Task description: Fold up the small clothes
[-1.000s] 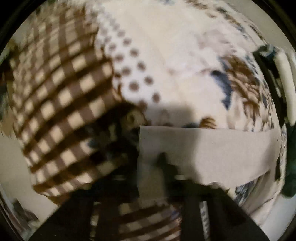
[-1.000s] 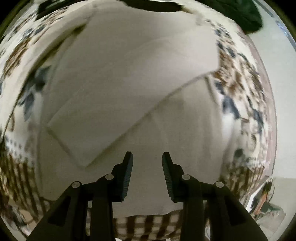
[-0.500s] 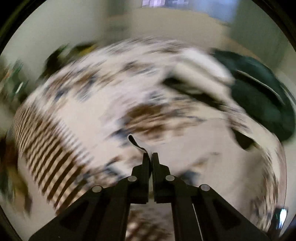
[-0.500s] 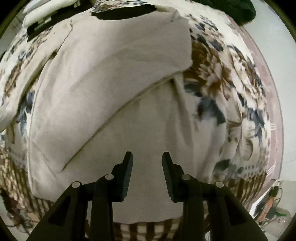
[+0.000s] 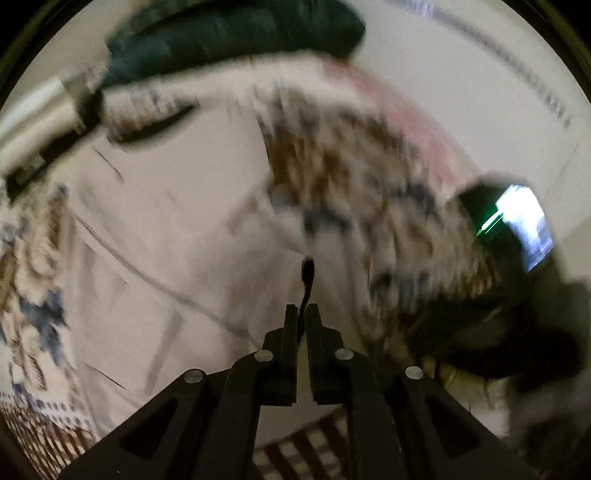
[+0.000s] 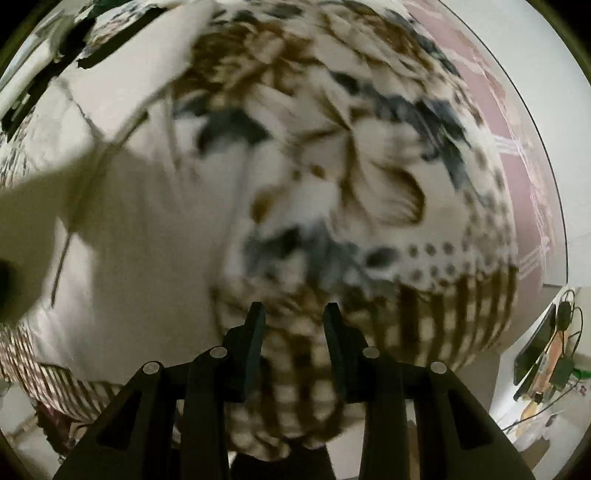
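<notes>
A pale beige garment (image 5: pixel 177 229) lies spread on a patterned bedspread (image 5: pixel 354 177); it also shows at the left of the right wrist view (image 6: pixel 122 229). My left gripper (image 5: pixel 302 314) is shut above the garment, with a thin dark strand (image 5: pixel 306 273) sticking up from between its tips. My right gripper (image 6: pixel 293 314) is open and empty over the checked edge of the bedspread (image 6: pixel 388 177), to the right of the garment. Both views are blurred.
A dark green bundle (image 5: pixel 236 33) and folded dark and white items (image 5: pixel 55 122) lie at the far end of the bed. A dark device with a lit screen (image 5: pixel 524 229) is at the right. Cables and clutter (image 6: pixel 546 365) are on the floor at the lower right.
The left gripper let go of the beige garment, shut, and swung round to look along the bed. The right gripper moved right off the garment to the bedspread's checked edge, staying open.
</notes>
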Demonstrator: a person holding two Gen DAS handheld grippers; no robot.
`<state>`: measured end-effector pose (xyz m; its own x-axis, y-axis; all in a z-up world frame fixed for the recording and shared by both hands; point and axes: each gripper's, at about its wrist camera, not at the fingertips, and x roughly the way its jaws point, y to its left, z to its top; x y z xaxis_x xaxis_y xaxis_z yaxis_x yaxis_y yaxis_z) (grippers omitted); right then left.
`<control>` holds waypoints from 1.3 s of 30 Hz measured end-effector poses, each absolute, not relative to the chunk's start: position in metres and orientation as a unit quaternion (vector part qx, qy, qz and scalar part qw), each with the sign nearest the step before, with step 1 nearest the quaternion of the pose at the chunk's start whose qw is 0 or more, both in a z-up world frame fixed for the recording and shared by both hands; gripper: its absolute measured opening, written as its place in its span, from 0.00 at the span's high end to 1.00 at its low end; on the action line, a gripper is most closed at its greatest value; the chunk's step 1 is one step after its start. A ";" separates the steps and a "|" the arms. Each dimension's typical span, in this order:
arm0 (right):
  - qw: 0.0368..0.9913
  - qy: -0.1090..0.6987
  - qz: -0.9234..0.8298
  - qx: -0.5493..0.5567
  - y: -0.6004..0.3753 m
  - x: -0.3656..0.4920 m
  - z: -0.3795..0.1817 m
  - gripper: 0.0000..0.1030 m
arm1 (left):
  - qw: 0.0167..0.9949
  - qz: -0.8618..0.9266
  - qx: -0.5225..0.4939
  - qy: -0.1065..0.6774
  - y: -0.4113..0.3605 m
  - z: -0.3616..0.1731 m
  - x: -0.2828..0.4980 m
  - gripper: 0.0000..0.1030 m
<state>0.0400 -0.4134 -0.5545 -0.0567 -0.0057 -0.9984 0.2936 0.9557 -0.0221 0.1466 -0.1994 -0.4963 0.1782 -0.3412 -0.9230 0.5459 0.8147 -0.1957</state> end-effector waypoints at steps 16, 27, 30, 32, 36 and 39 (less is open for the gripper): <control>0.633 0.721 0.057 0.275 -0.411 0.041 -0.582 0.48 | 0.738 0.004 -0.095 0.668 0.034 -0.550 0.162 0.18; 0.616 0.755 0.029 0.225 -0.379 0.021 -0.614 0.48 | 0.725 -0.065 -0.087 0.680 0.020 -0.574 0.123 0.18; 0.617 0.759 0.019 0.207 -0.372 0.019 -0.617 0.48 | 0.729 -0.081 -0.108 0.672 0.022 -0.567 0.102 0.18; 0.616 0.757 0.015 0.215 -0.367 0.016 -0.618 0.49 | 0.730 -0.085 -0.113 0.669 0.023 -0.562 0.089 0.30; 0.612 0.750 0.017 0.250 -0.364 0.009 -0.616 0.88 | 0.725 -0.081 -0.133 0.671 0.039 -0.551 0.065 0.93; 0.612 0.739 0.013 0.282 -0.367 0.004 -0.606 0.93 | 0.731 -0.076 -0.159 0.660 0.055 -0.533 0.054 0.95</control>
<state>0.0041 -0.3674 -0.6064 -0.0929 0.4324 -0.8969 0.4012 0.8407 0.3637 0.0540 0.0547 -0.5331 0.1176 -0.3205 -0.9399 -0.0980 0.9381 -0.3322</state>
